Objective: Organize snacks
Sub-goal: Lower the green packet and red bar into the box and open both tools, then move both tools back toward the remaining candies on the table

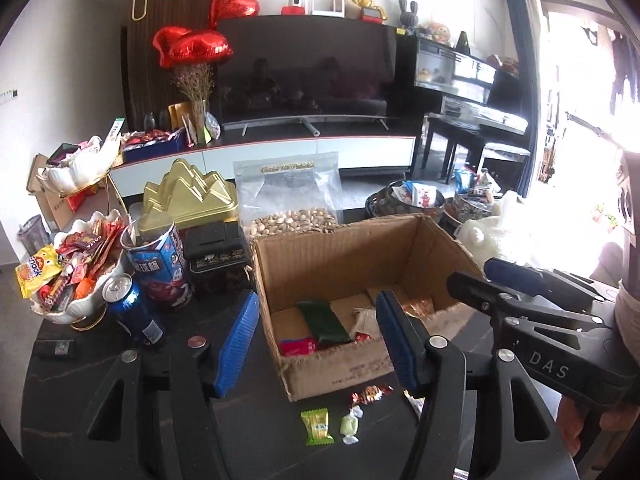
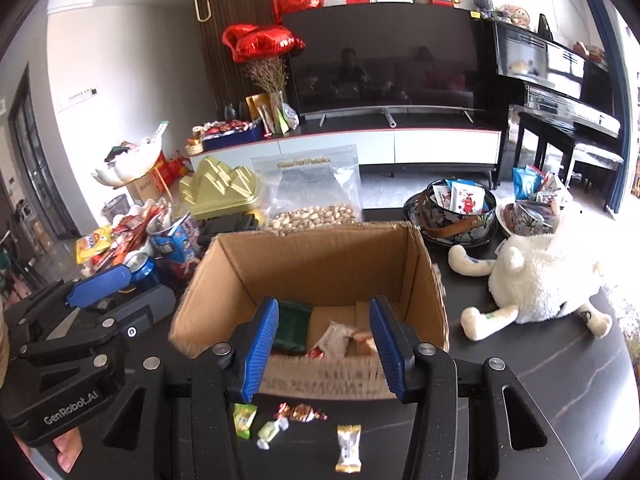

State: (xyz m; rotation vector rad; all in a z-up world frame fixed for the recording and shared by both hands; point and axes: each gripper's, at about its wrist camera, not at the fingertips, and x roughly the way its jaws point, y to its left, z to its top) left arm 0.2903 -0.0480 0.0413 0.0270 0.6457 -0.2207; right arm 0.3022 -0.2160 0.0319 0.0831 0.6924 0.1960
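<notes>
An open cardboard box (image 1: 320, 256) (image 2: 320, 260) stands on the dark table with several snack packets inside, among them a green one (image 1: 324, 320) (image 2: 292, 328). Loose candies lie in front of it: a green packet (image 1: 317, 427) (image 2: 244, 420), a pale wrapped candy (image 1: 349, 426) (image 2: 272, 432), a red-gold candy (image 1: 370, 394) (image 2: 300, 413) and a white-gold packet (image 2: 349, 448). My left gripper (image 1: 320, 344) is open and empty over the box's near edge. My right gripper (image 2: 324, 348) is open and empty just above the box's front wall.
Left of the box stand a white bowl of snacks (image 1: 72, 276), a blue can (image 1: 132, 308), a blue tin (image 1: 160, 264) and a black tin (image 1: 218, 252). A pistachio bag (image 1: 290, 200) stands behind. Patterned bowls (image 2: 460, 208) and a white plush toy (image 2: 540, 280) lie right.
</notes>
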